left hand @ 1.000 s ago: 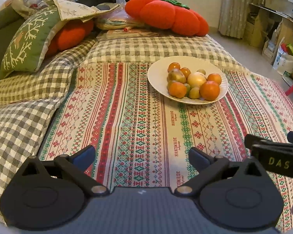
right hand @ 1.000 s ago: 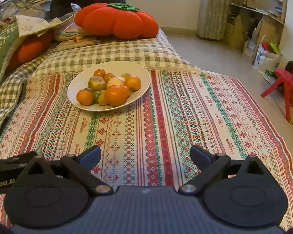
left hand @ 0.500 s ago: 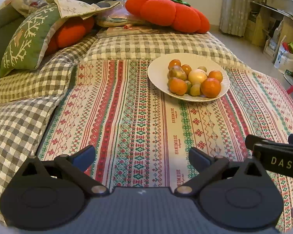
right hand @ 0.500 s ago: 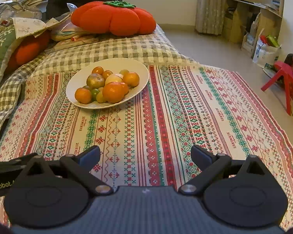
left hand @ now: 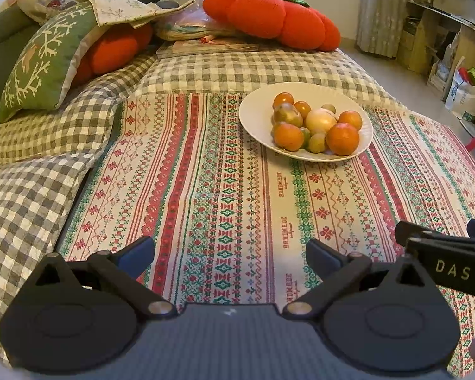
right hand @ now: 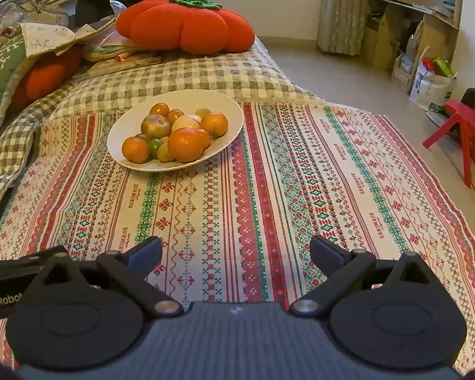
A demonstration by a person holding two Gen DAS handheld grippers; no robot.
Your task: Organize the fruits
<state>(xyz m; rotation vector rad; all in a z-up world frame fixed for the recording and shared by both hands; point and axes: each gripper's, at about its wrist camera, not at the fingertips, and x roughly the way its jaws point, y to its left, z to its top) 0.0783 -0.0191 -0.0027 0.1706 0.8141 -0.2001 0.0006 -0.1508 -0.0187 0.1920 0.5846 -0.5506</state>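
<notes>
Moved closer to one plate [left hand: 250,123] of about ten fruits [left hand: 316,125]; two grippers, left gripper [left hand: 231,256] and right gripper [right hand: 236,251], gaping wide, holding nothing.

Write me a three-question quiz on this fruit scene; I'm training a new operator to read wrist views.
1. True or false: the left gripper is shut on a fruit.
2. Where do the fruits lie? A) loose on the patterned cloth B) piled on the white plate C) on the red stool
3. Fill in: the right gripper hangs ___, holding nothing.

Key: 1 false; 2 B; 3 open
</notes>
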